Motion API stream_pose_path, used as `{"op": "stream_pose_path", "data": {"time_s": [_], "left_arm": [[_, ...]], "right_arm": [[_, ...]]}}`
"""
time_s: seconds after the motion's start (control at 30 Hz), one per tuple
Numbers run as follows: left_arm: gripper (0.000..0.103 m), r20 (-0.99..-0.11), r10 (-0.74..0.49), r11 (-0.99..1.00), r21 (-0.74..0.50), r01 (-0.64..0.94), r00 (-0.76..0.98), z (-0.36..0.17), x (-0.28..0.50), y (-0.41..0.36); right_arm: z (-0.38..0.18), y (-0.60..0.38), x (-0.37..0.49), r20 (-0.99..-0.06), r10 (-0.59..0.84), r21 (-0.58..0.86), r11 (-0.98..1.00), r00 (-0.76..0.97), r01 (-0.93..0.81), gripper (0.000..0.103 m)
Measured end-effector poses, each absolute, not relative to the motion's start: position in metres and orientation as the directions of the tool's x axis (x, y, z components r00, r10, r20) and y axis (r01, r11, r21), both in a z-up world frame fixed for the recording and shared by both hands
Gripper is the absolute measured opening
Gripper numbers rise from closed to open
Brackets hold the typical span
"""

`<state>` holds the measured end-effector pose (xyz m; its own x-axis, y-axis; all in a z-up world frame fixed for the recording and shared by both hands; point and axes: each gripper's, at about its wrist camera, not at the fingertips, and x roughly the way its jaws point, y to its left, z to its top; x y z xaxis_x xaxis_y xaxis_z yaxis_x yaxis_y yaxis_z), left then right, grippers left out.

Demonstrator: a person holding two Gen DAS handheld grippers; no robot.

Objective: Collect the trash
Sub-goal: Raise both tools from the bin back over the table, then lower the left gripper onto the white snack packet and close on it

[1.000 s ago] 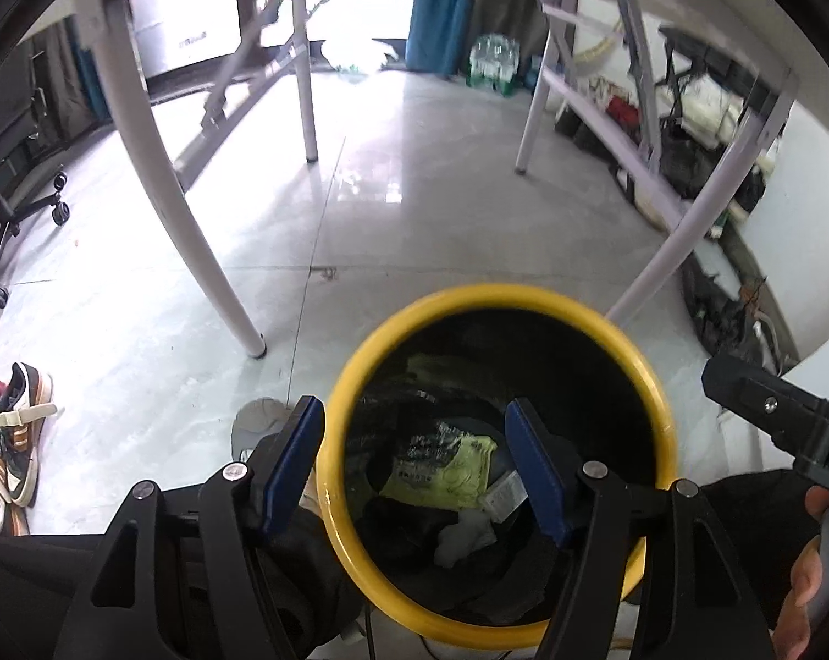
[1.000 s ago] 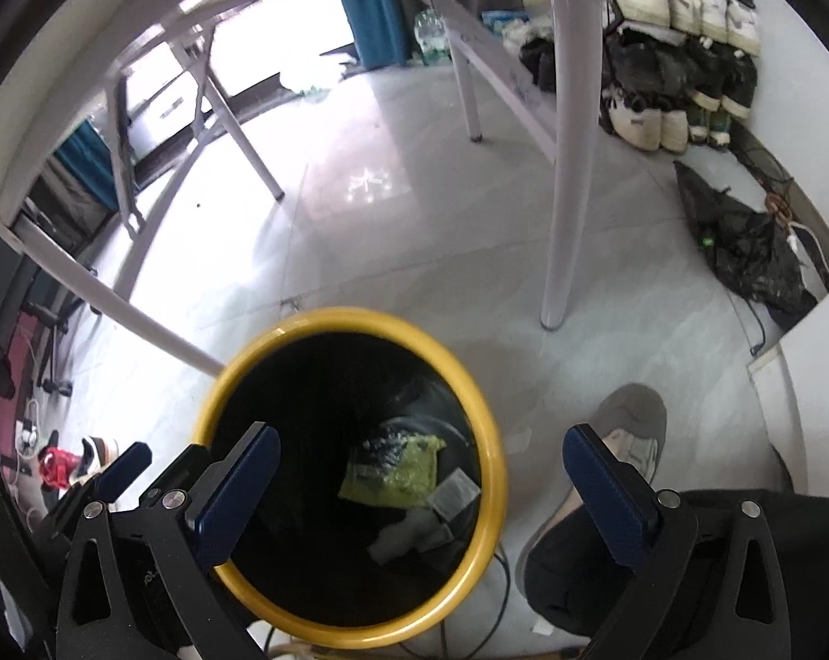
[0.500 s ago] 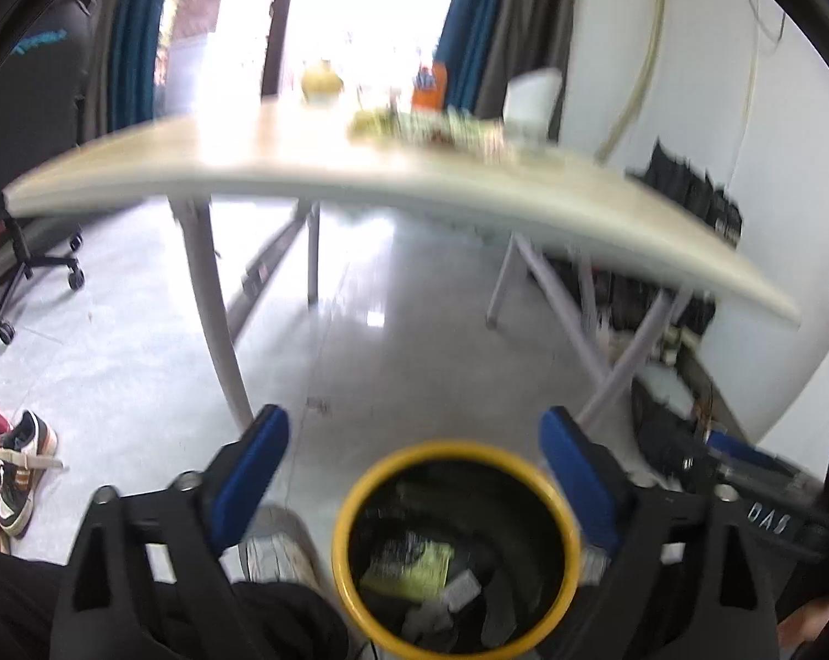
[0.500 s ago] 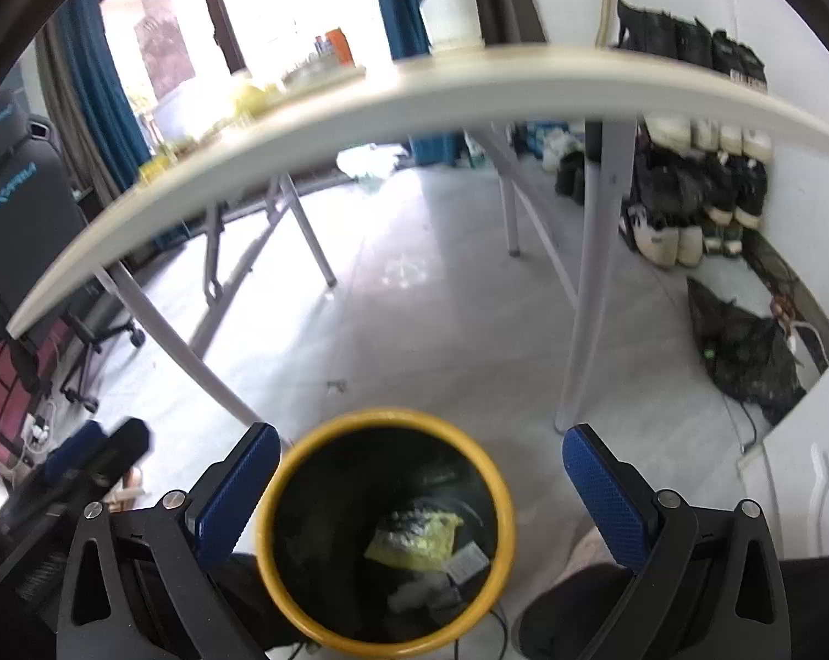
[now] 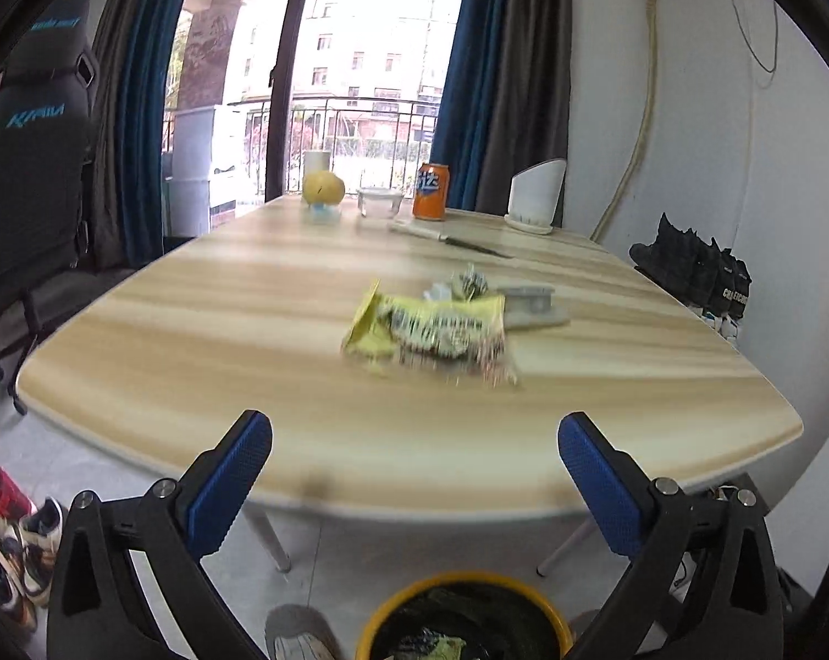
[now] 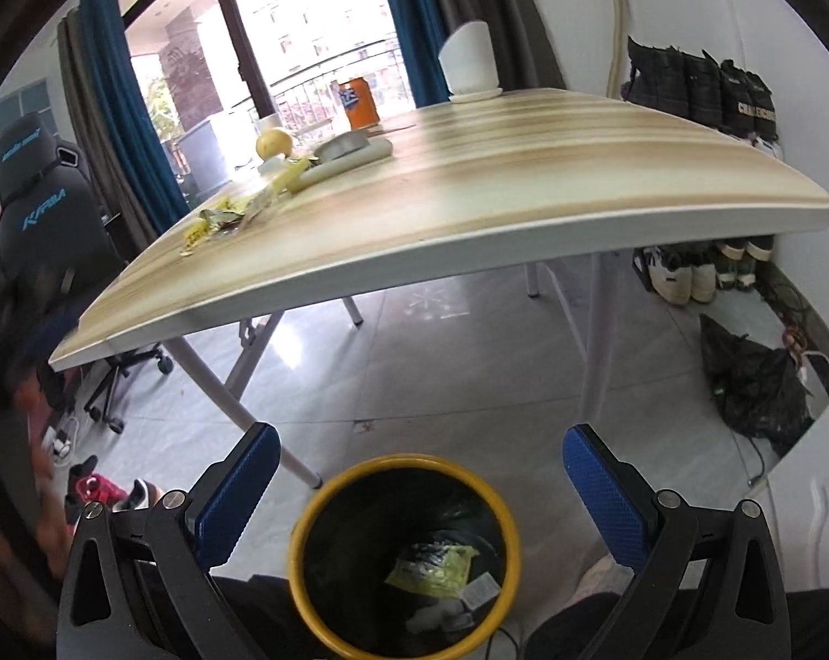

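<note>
A yellow-rimmed black trash bin [image 6: 406,553] stands on the floor in front of the table, with a yellow wrapper [image 6: 431,566] and white scraps inside; its rim also shows in the left wrist view [image 5: 464,619]. On the wooden table [image 5: 222,330] lie a crumpled yellow snack wrapper [image 5: 431,327] and small foil scraps [image 5: 466,283]. My left gripper [image 5: 414,473] is open and empty, raised to table height before the wrapper. My right gripper [image 6: 420,487] is open and empty above the bin.
An orange soda can [image 5: 431,191], a yellow fruit [image 5: 322,187], a glass bowl [image 5: 380,202], a knife [image 5: 450,238], a white holder [image 5: 535,195] and a grey object [image 5: 530,305] are on the table. An office chair [image 5: 29,165] stands left; shoes [image 5: 7,539] lie on the floor.
Both grippers have lifted and tilted up from looking down into the bin; the left now faces the tabletop and wrapper. The left jaws have opened wider.
</note>
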<state>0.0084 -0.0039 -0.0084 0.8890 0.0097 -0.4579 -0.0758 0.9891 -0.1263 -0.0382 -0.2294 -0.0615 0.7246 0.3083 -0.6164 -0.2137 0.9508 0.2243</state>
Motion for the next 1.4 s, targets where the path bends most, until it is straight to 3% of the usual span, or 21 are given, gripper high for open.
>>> {"op": "stream_pose_path", "data": {"time_s": [0.6,1.1,1.2,1.27,1.4], "left_arm": [[0.102,-0.656,0.04,0.978,-0.129,-0.163,0.754,-0.006,0.108,0.013],[0.101,-0.711,0.076,0.981,-0.073,-0.181,0.699,-0.015,0.115,0.005],[0.095,-0.715,0.081,0.98,-0.069,-0.185,0.694,-0.016,0.115,0.006],[0.083,-0.724,0.082,0.98,-0.066,-0.187,0.685,-0.018,0.116,0.005],[0.076,-0.724,0.087,0.983,-0.048,-0.177,0.684,-0.019,0.115,0.004]], "right_arm": [[-0.048,-0.221,-0.048,-0.568,0.381,0.23,0.925,0.73,-0.304,0.103],[-0.038,-0.231,-0.051,-0.534,0.389,0.268,0.92,0.751,-0.286,0.103],[-0.038,-0.231,-0.051,-0.534,0.388,0.27,0.92,0.751,-0.283,0.103],[-0.038,-0.232,-0.052,-0.534,0.385,0.27,0.921,0.753,-0.279,0.103],[-0.032,-0.233,-0.051,-0.526,0.373,0.26,0.926,0.765,-0.273,0.103]]}}
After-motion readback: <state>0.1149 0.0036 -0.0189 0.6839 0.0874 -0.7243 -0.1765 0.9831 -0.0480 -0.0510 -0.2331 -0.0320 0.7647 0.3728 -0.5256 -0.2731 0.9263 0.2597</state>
